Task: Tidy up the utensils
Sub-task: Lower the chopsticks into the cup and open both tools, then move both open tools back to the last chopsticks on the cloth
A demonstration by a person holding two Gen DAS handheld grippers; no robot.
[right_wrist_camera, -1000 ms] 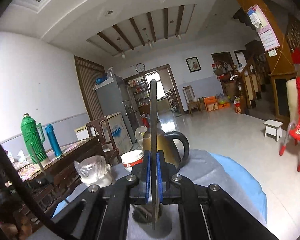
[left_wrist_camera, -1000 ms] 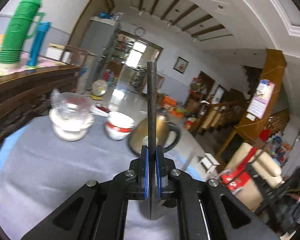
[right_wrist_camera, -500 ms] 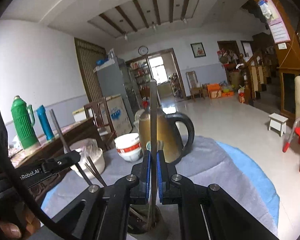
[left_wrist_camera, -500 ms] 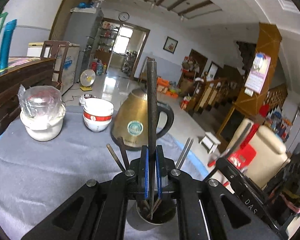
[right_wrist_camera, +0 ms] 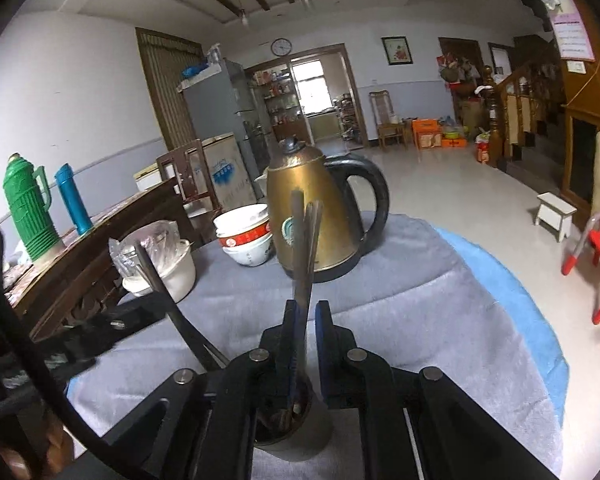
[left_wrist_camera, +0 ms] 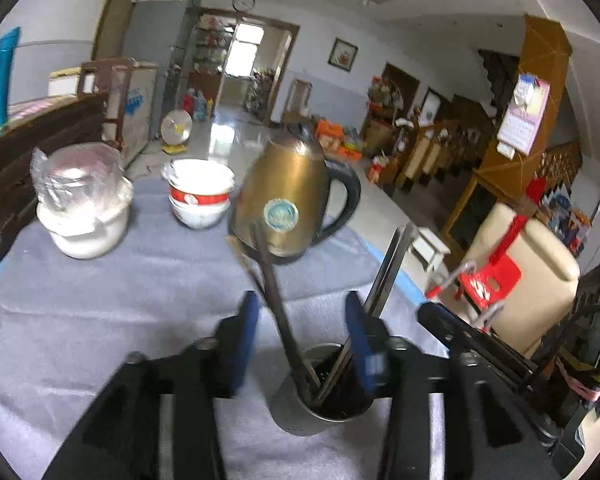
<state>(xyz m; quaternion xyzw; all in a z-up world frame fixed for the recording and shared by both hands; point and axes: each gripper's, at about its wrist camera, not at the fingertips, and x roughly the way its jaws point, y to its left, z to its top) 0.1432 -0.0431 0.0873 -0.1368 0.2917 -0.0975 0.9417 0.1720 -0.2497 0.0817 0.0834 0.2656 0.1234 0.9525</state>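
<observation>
On the grey cloth, a metal holder cup is standing upright just below both grippers, well nearer than the gold kettle.

In the left wrist view, the left gripper is opening, its blue pads apart and pressing on nothing. Between them a dark chopstick is sitting in the cup, its long axis leaning up and to the left toward the kettle. A grey pair of chopsticks is leaning up and right, past the right pad.

The right wrist view alone shows the green flask far left. There the right gripper is also opening, with a brown chopstick between its pads, standing nearly upright in the cup; whether the pads are touching it I cannot tell.
</observation>
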